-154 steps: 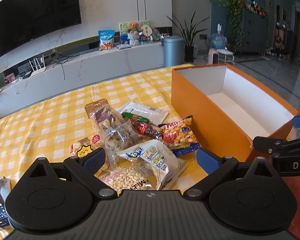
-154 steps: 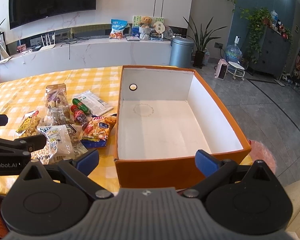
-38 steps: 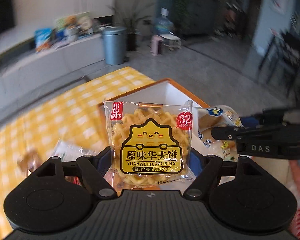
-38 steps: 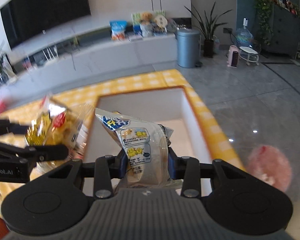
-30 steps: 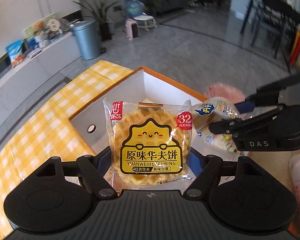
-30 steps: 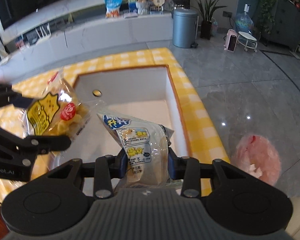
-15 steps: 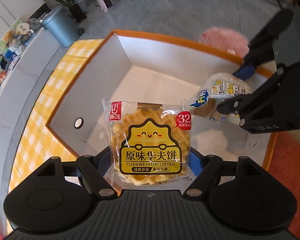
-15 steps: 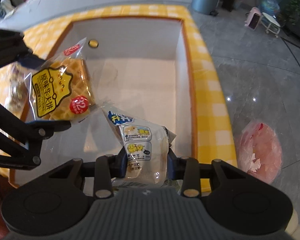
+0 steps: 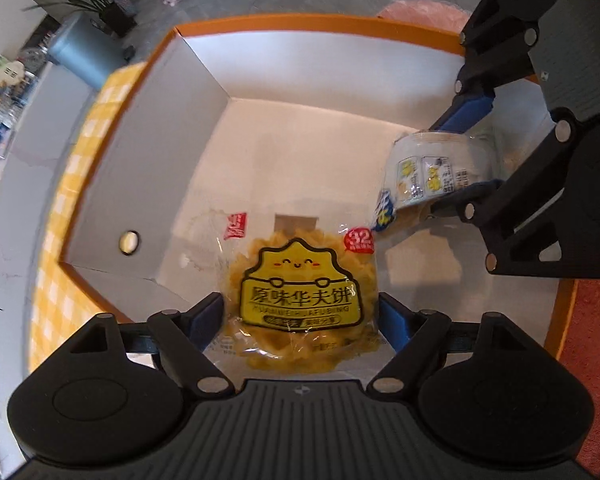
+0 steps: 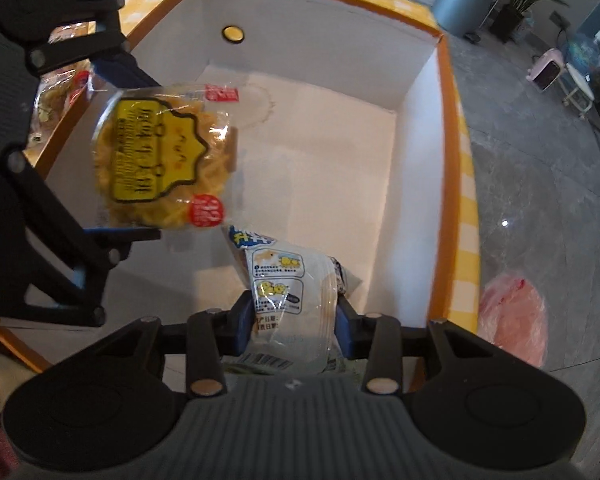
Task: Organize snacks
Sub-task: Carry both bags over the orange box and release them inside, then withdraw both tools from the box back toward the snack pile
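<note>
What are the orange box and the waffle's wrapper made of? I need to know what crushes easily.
The orange box looks like rigid cardboard: flat thin walls, matte white inside, folded corners. The waffle wrapper seems thin clear plastic film, glossy, with wrinkles and glints over the printed yellow label. It likely crumples; the box probably holds shape.

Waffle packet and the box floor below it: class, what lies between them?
Nothing. In the left wrist view the waffle packet, between the left gripper's opening jaws, hangs over bare white floor of the orange box.
</note>
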